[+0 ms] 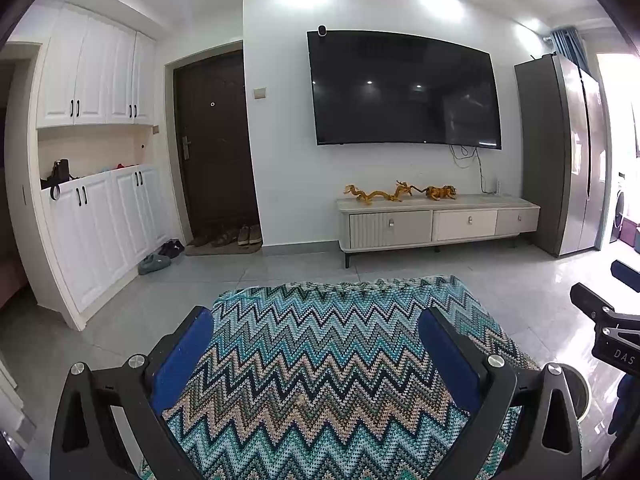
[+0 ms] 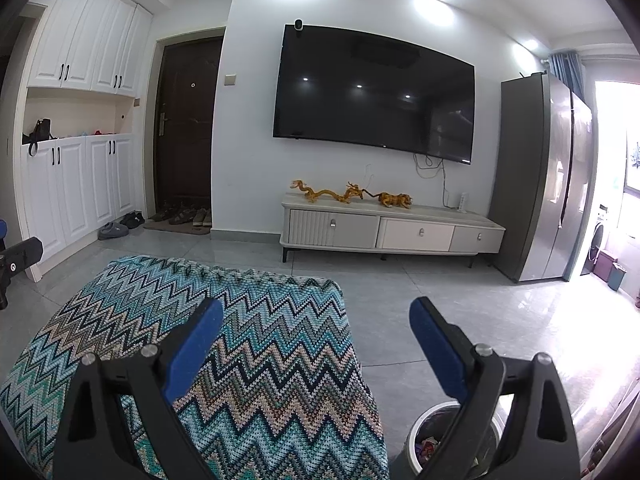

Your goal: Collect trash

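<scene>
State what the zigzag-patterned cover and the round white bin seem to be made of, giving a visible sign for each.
Zigzag-patterned cover: looks like knitted or crocheted yarn, matte; individual stitches show across the teal, tan and black chevrons.

Round white bin: probably plastic or coated metal; its smooth rim has a slight sheen, so the look leaves it open. Colourful scraps lie inside.

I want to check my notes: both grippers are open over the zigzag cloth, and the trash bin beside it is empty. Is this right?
Not quite. The trash bin is not empty: the right wrist view shows colourful scraps inside it. The rest holds: left gripper and right gripper are open over the zigzag cloth.
</scene>
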Available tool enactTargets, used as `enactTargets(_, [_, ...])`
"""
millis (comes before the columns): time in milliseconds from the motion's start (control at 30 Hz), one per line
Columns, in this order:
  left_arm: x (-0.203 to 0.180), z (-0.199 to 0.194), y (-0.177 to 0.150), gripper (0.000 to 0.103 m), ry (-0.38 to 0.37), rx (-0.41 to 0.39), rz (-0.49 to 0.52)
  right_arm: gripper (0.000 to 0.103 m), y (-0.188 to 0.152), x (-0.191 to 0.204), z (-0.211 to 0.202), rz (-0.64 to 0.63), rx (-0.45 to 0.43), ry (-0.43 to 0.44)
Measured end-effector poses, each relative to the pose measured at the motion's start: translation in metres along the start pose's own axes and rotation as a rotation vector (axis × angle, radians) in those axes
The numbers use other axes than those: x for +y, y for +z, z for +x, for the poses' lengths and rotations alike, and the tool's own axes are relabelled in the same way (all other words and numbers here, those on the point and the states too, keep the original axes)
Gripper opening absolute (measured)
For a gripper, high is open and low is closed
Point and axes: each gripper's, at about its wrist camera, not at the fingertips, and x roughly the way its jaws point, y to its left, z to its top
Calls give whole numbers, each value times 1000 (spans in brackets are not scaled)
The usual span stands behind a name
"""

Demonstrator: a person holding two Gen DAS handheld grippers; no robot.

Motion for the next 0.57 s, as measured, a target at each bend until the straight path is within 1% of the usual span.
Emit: enactTargets(567, [-3, -3, -4, 103, -24, 10, -10, 95, 0, -13, -3, 26, -4, -20])
